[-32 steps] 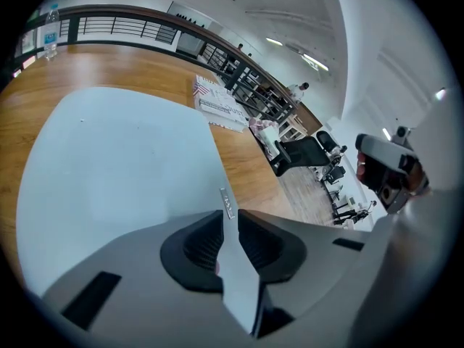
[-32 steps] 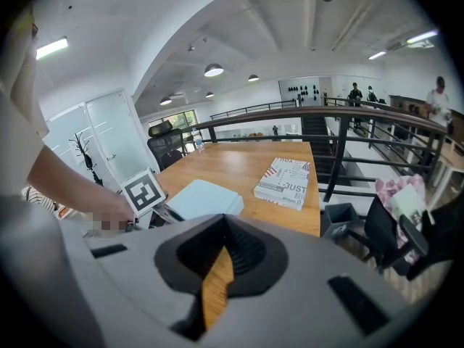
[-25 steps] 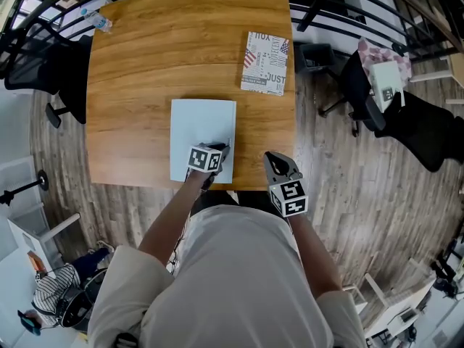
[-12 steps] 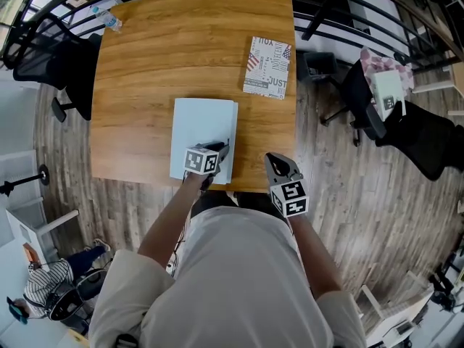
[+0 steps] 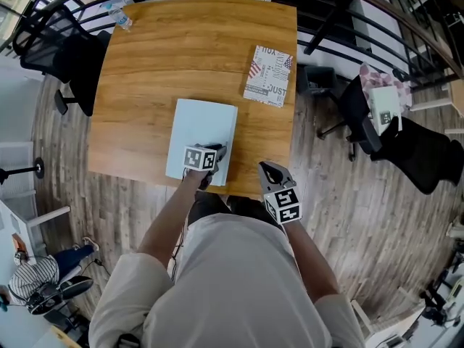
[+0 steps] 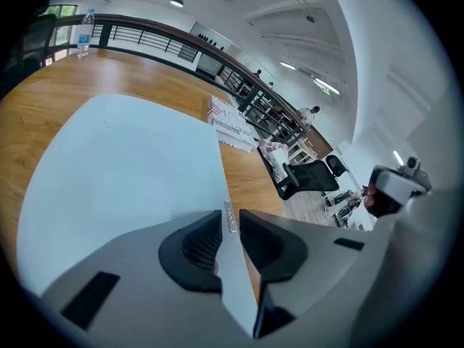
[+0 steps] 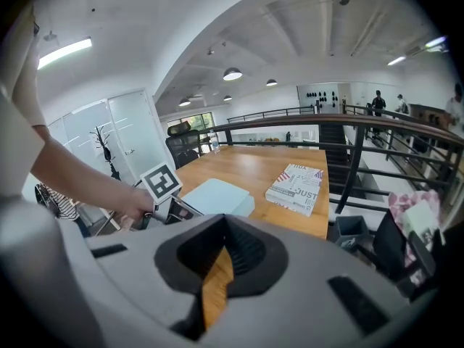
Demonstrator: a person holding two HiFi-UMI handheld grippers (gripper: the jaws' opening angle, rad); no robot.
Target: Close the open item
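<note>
A pale blue book lies flat on the wooden table, near its front edge. My left gripper is at the book's near right corner. In the left gripper view the cover's thin edge runs between the two pads, and the left gripper is shut on it; its jaws have just been opening a little. The blue cover spreads out to the left of the jaws. My right gripper hovers at the table's front edge, right of the book, shut and empty. The right gripper view shows the blue book beside the left hand.
A printed white book lies at the table's far right, and shows as the printed book in the right gripper view. A water bottle stands at the far left corner. Black chairs and a railing surround the table.
The head view has drifted a little, so the table sits slightly lower and more to the right in the picture. Both grippers keep their places at the book and the table edge.
</note>
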